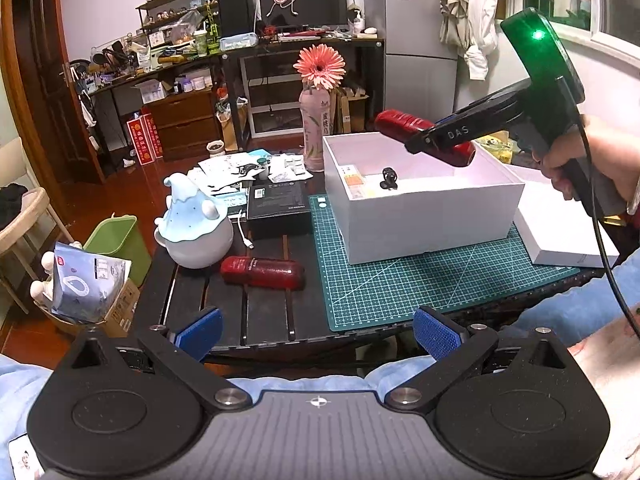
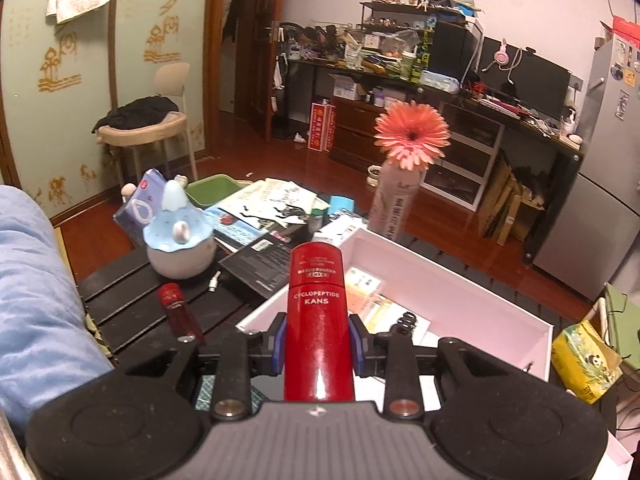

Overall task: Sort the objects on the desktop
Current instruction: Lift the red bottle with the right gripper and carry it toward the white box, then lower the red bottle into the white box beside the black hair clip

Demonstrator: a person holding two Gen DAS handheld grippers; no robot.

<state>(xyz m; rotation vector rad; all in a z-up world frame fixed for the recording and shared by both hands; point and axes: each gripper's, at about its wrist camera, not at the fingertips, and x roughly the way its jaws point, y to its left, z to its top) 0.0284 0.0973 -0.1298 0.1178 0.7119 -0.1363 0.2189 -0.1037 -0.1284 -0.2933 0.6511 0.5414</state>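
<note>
My right gripper (image 2: 319,344) is shut on a red bottle (image 2: 318,320) marked KANS, its blue pads (image 2: 279,344) pressing both sides. From the left wrist view that bottle (image 1: 400,124) hangs in the right gripper (image 1: 420,142) above the open white box (image 1: 432,216). A second red bottle (image 1: 262,272) lies on its side on the dark slatted table (image 1: 264,320), seen too in the right wrist view as the lying bottle (image 2: 178,312). My left gripper (image 1: 318,334) is open over the table's near edge, nothing between its blue pads (image 1: 200,334).
The box holds paper cards (image 1: 356,184) and a small black item (image 1: 389,178), and stands on a green cutting mat (image 1: 420,284). A blue-and-white ceramic pot (image 1: 196,224), a black carton (image 1: 278,204), papers and a flower bottle (image 1: 316,136) crowd the far side. A white lid (image 1: 560,232) lies right.
</note>
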